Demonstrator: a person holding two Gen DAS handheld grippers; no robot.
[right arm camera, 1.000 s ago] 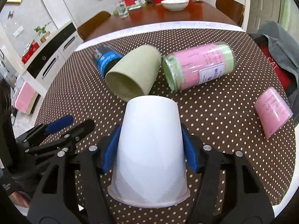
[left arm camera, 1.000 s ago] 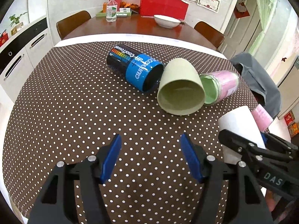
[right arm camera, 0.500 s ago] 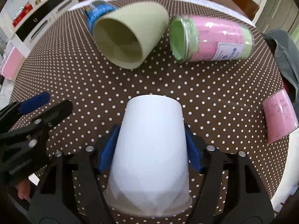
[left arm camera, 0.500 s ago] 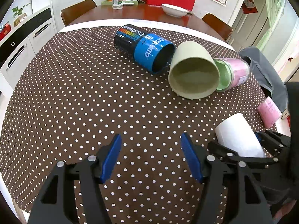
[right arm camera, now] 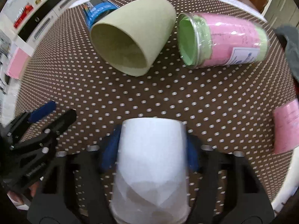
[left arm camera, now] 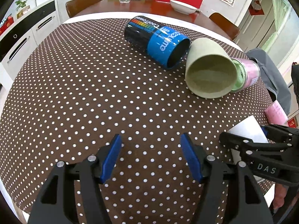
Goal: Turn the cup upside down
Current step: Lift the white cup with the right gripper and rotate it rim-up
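My right gripper (right arm camera: 152,149) is shut on a white paper cup (right arm camera: 151,168), its closed base pointing forward and its rim toward the camera, above the polka-dot tablecloth (right arm camera: 186,100). The same cup (left arm camera: 246,130) shows in the left wrist view at the right, held by the right gripper (left arm camera: 261,140). My left gripper (left arm camera: 151,155) is open and empty above the near part of the table; it also shows at the left in the right wrist view (right arm camera: 52,112).
A beige cup (left arm camera: 209,71) lies on its side, mouth toward me, between a blue and black can (left arm camera: 157,41) and a pink and green jar (right arm camera: 222,41). A pink packet (right arm camera: 286,125) lies at the table's right edge. A wooden table with a bowl (left arm camera: 182,6) stands behind.
My right gripper has tilted further downward with the white cup, so the view now looks more steeply at the table. The left gripper has shifted a little; the lying cups have not moved.
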